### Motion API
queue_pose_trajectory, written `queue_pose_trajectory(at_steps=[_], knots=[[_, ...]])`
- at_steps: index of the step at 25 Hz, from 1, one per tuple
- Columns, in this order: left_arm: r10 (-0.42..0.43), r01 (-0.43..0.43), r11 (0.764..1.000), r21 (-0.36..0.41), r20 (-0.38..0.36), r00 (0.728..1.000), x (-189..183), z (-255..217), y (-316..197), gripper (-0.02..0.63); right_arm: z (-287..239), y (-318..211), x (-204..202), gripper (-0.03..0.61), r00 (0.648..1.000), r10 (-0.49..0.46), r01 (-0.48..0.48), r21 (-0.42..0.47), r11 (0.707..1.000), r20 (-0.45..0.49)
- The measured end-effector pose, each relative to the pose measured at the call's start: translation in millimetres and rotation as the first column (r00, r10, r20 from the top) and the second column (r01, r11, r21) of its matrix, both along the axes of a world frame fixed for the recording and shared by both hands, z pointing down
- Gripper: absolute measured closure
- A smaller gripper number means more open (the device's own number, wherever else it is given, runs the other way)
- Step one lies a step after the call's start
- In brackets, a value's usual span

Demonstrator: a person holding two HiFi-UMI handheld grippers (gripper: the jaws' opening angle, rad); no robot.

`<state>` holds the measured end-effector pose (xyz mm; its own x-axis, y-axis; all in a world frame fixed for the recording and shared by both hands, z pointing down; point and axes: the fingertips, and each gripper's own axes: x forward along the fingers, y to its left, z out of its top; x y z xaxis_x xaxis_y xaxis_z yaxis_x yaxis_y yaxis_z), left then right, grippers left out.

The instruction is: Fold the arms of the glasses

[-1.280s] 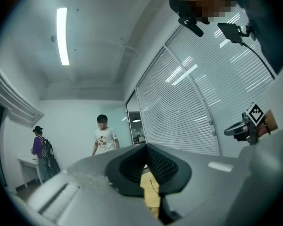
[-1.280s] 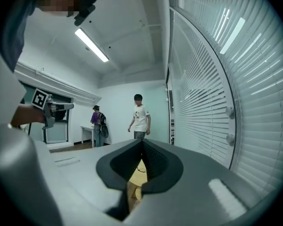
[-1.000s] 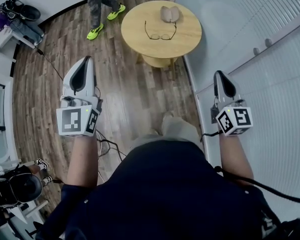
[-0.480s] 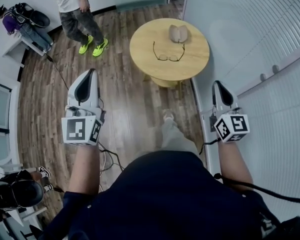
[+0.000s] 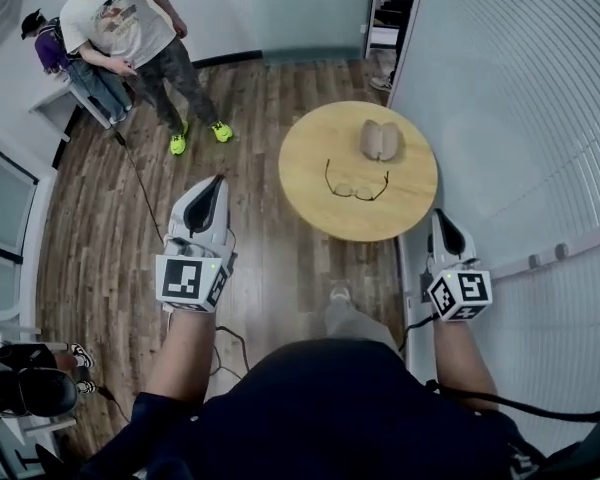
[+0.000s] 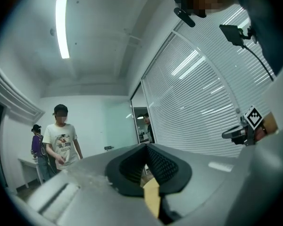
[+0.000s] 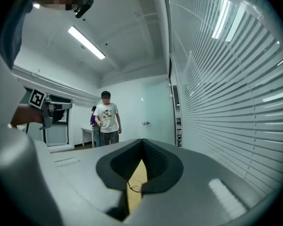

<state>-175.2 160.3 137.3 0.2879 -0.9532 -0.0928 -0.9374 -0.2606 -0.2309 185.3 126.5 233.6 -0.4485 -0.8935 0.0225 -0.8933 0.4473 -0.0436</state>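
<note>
The glasses [image 5: 357, 186] are lying on the round table [image 5: 310, 168] with their arms spread, just on the near side of a tan case [image 5: 382, 140]. The left gripper [image 5: 216, 181] is hovering off the table's left side, its jaws pressing together on nothing. The right gripper [image 5: 443, 216] is hanging at the table's near right edge, likewise closed and empty. A person [image 5: 115, 23] is standing beyond the table's far left.

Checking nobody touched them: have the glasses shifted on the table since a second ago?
No. The glasses still lie at the middle of the table, beside the case.
</note>
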Motion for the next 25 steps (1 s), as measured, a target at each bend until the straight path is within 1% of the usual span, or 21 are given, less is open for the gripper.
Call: queue_pose_trajectory(at_steps=[7,14,19,25], knots=[[-0.024,0.024,0.999,-0.022,0.013,1.000,10,-14,-79,0.612,7,-77,9,0.571,1.000,-0.011,0.012,-0.053,0.999,0.014],[-0.038,0.039,0.999,-0.037,0.027,0.999,31,-11,-153,0.612,15,-151,21,0.571,0.999,-0.037,0.038,-0.064,0.997,0.027],[-0.035,0.036,0.998,-0.041,0.012,0.999,46,-11,-187,0.612,14,-184,23,0.571,0.998,-0.069,0.070,-0.066,0.995,0.010],[-0.019,0.020,0.999,-0.028,0.020,1.000,57,-19,-211,0.612,4,-206,19,0.571,0.998,-0.067,0.068,-0.047,0.997,0.012]])
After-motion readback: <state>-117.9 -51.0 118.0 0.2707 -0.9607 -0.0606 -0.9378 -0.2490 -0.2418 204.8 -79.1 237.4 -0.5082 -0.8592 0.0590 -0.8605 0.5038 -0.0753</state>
